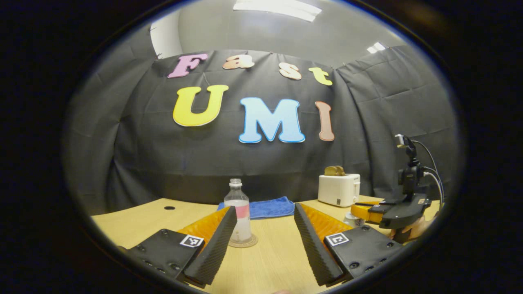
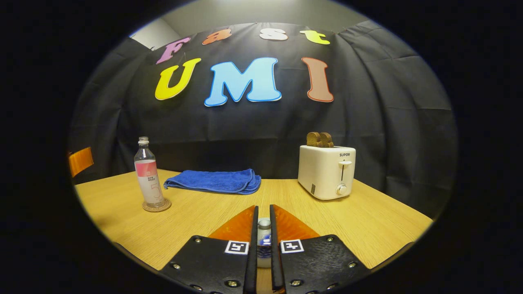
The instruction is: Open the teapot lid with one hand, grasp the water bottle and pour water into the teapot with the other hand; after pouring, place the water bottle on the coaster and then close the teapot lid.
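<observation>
Left gripper view gave me the water bottle point(image 1: 239, 210) standing upright on the coaster point(image 1: 243, 241), cap off, so I judged the pouring done and the bottle set down where the task wanted it. My left gripper point(image 1: 264, 228) had its fingers spread wide and touching nothing, the bottle just beyond the left fingertip (released, as I read it). Off to the right in that view sat my right gripper point(image 1: 369, 212), low over the teapot point(image 1: 352, 219). In the right gripper view, the right gripper point(image 2: 264, 228) had its fingers nearly together around the teapot lid point(image 2: 264, 223), gripping its knob as far as I could tell. That grip suited lowering the lid onto the pot. A blue cloth point(image 2: 214, 181) and toaster point(image 2: 326, 171) stood behind on the worktop point(image 2: 367, 220).
</observation>
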Tool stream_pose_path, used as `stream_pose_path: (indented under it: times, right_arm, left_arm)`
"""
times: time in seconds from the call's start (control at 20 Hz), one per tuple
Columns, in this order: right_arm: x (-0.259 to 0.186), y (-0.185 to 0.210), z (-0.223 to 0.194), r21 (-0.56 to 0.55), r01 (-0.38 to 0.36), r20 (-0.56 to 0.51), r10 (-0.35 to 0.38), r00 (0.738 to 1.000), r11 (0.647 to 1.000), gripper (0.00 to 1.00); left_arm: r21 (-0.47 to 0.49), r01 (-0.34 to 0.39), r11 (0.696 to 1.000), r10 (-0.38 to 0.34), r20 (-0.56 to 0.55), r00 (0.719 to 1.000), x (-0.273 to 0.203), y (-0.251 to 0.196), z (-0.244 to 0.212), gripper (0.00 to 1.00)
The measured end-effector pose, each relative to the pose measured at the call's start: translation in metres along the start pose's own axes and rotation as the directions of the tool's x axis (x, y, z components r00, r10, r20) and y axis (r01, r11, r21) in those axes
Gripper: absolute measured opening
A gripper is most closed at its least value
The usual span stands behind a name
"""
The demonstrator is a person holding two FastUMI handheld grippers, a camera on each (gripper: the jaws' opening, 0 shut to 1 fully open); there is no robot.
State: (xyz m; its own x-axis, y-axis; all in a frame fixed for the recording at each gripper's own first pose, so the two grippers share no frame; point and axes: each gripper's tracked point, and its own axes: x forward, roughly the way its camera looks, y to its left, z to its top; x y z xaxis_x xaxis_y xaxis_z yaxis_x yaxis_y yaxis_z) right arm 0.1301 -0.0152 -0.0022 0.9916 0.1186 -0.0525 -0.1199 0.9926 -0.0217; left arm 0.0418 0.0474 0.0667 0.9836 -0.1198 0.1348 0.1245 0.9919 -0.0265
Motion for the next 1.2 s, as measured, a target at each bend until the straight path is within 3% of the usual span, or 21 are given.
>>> stream_pose_path:
  times: [0.25,0.4,0.75,1.2]
  right_arm:
    - [-0.026,0.001,0.035,-0.02,0.0,0.083,0.002,0.997,1.0,0.25]
    - [-0.061,0.013,0.04,-0.036,-0.021,0.064,0.023,0.998,0.999,0.35]
    - [-0.136,0.029,0.025,0.004,-0.011,0.073,0.01,0.997,1.0,0.36]
    - [-0.151,0.046,0.017,0.024,-0.02,0.074,0.018,0.997,0.999,0.36]
  left_arm:
    - [0.008,0.0,1.0,0.0,-0.007,1.0,-0.005,-0.001,0.003,0.98]
    - [-0.001,0.002,1.0,-0.002,-0.011,1.0,-0.01,-0.008,0.005,0.98]
    - [-0.056,-0.011,0.998,0.008,-0.051,0.999,-0.04,-0.035,-0.015,0.98]
    - [-0.038,-0.023,0.999,0.021,-0.055,0.998,-0.064,-0.081,-0.031,0.98]
